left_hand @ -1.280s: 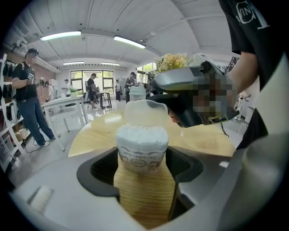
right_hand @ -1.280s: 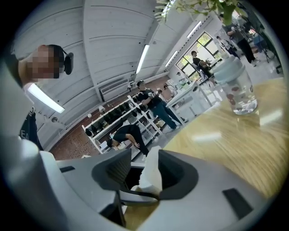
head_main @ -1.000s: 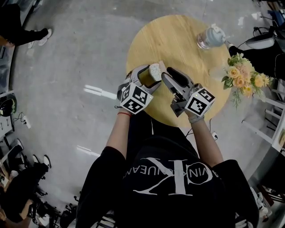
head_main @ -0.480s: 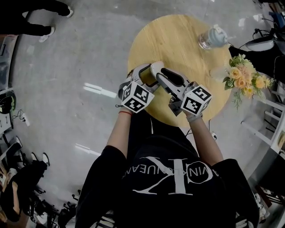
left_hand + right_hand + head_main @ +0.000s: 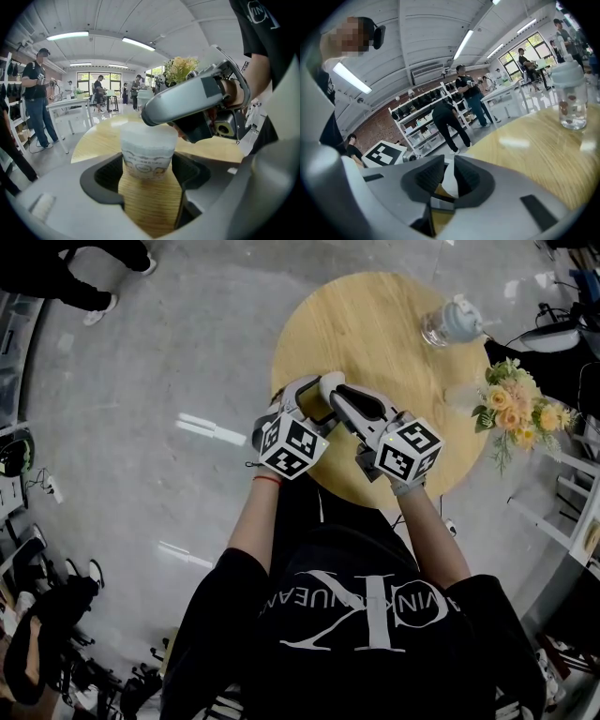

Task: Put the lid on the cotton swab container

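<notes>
My left gripper [image 5: 314, 401] is shut on the cotton swab container [image 5: 147, 157], a white printed tub held upright over the near edge of the round wooden table [image 5: 394, 343]. A smooth white lid [image 5: 148, 133] covers its top. My right gripper [image 5: 339, 397] reaches in from the right, and one of its grey fingers [image 5: 187, 101] lies across the tub's top. In the right gripper view its jaws are closing on a narrow gap. A thin white edge [image 5: 450, 182] stands between them against the right pad; the left pad is still apart from it.
A clear jar with a pale lid [image 5: 448, 322] stands at the table's far right. A bunch of flowers [image 5: 514, 409] sits just past the right rim. People stand by white tables [image 5: 70, 105] and storage shelves [image 5: 424, 122] around the room.
The right gripper has moved left onto the container and its jaws have narrowed. The speckled swab tips seen a second ago are now covered by the white top.
</notes>
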The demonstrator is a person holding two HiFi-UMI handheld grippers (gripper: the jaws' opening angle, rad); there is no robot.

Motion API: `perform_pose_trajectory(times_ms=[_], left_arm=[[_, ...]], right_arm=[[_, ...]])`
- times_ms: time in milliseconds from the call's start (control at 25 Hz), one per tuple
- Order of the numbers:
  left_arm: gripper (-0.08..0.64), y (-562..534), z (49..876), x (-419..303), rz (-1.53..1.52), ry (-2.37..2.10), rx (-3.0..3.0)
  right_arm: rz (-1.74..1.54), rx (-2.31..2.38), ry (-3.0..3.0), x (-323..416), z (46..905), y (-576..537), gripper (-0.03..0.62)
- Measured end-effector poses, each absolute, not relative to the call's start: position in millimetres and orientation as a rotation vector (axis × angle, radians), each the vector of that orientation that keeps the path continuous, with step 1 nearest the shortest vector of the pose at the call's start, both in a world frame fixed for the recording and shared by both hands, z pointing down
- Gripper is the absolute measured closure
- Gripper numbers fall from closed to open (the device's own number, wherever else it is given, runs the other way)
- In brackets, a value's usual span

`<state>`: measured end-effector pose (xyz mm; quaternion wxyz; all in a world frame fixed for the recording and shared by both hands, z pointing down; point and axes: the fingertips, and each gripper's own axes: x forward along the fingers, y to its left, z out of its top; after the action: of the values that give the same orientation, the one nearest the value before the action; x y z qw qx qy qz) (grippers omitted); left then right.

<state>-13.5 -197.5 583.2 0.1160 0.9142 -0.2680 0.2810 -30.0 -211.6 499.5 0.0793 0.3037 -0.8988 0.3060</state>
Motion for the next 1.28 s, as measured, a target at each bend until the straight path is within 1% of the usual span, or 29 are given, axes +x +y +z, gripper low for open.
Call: perform_pose_trajectory(times_ms=[480,1280], left_arm=[[0.227,-197.4,585.4,-12.9,0.829,-0.803,2.646],[0.227,-197.6,585.4,-13.2,0.827,-0.805,2.638]], right_arm=[[0.728,0.869,-2.629,-33.2,506.6,-210.6,0.558],[0.617,0.849,-2.575,-35.4,508.6,-210.9,0.575]])
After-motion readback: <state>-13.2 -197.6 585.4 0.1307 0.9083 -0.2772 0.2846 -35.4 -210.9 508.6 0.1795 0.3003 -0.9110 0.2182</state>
